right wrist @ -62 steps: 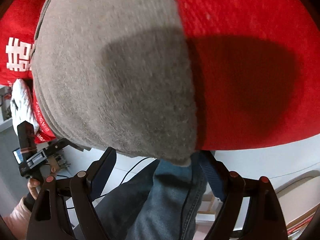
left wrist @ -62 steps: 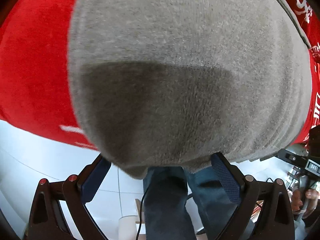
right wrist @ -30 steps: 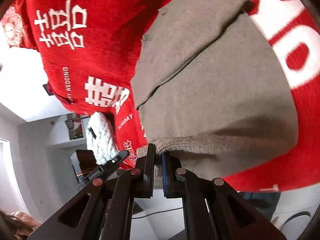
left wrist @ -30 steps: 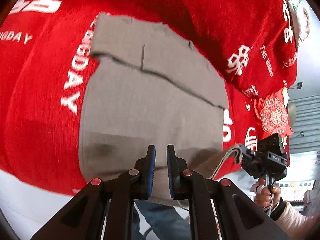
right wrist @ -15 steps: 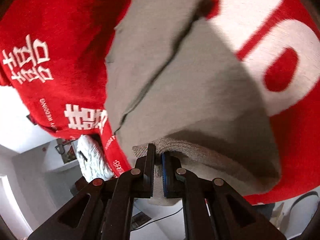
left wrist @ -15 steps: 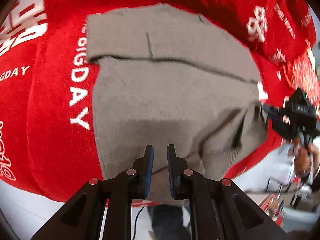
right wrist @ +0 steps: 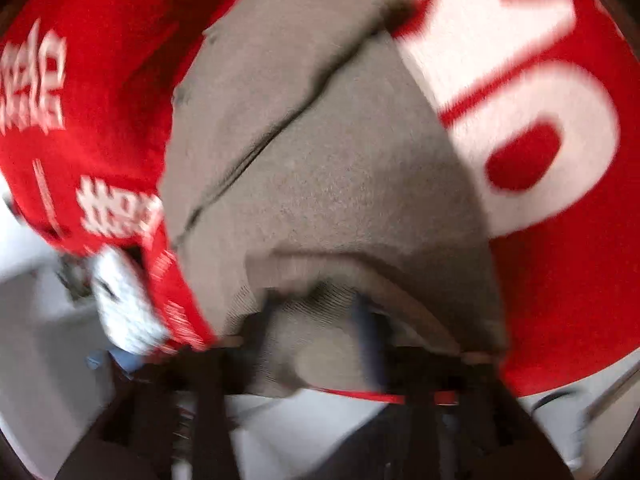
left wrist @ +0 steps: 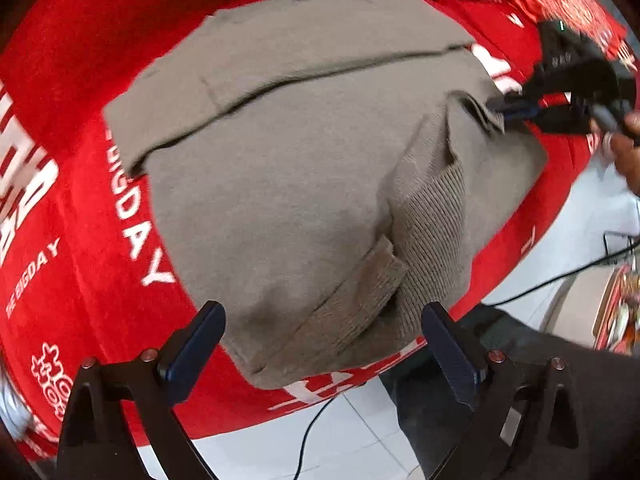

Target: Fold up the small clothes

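The grey knitted garment [left wrist: 288, 168] is laid on the counter's red printed cloth [left wrist: 72, 216], partly folded, its ribbed hem [left wrist: 432, 224] bunched near the front edge. The left gripper [left wrist: 320, 344] is seen above that hem with jaws opening and nothing between them. The right gripper [right wrist: 316, 320] is blurred; its jaws are opening with ribbed fabric between them. The release is best finished cleanly and the bunched hem flattened before another fold is made.
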A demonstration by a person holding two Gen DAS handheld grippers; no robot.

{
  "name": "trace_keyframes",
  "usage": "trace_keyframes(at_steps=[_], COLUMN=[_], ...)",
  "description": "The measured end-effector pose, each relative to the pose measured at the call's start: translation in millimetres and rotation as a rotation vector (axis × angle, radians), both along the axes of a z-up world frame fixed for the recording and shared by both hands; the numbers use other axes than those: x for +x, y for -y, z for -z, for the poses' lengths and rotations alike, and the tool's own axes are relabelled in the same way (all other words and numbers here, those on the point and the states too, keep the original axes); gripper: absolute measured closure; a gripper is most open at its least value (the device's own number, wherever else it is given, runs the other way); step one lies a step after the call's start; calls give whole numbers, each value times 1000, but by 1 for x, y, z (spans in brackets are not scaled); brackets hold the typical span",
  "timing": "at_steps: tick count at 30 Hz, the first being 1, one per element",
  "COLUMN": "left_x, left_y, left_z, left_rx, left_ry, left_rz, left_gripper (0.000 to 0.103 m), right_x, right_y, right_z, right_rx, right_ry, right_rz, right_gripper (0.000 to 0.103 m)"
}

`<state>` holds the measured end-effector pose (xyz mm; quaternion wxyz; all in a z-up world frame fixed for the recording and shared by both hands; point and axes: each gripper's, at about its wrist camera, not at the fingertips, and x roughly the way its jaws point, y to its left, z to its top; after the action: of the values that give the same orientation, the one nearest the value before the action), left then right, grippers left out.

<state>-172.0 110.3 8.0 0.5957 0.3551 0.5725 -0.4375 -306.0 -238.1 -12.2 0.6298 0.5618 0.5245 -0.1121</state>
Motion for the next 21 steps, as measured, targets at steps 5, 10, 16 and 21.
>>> trace_keyframes(at_steps=[5, 10, 16, 21], left_x=[-7, 5, 25, 1], left_y=[10, 5, -6, 10], left_z=[14, 26, 16, 22], left_rx=[8, 32, 14, 30], left_ry=[-51, -76, -110, -64], left_rz=[31, -14, -77, 40], left_gripper=[4, 4, 4, 4], right_x=[24, 56, 74, 72], right_y=[-13, -24, -22, -24], right_z=[-32, -23, -4, -3], right_rx=[-312, -442, -416, -421], right_ry=[-88, -131, -142, -147], right_rz=[-281, -445, -444, -461], right_gripper=[35, 35, 35, 35])
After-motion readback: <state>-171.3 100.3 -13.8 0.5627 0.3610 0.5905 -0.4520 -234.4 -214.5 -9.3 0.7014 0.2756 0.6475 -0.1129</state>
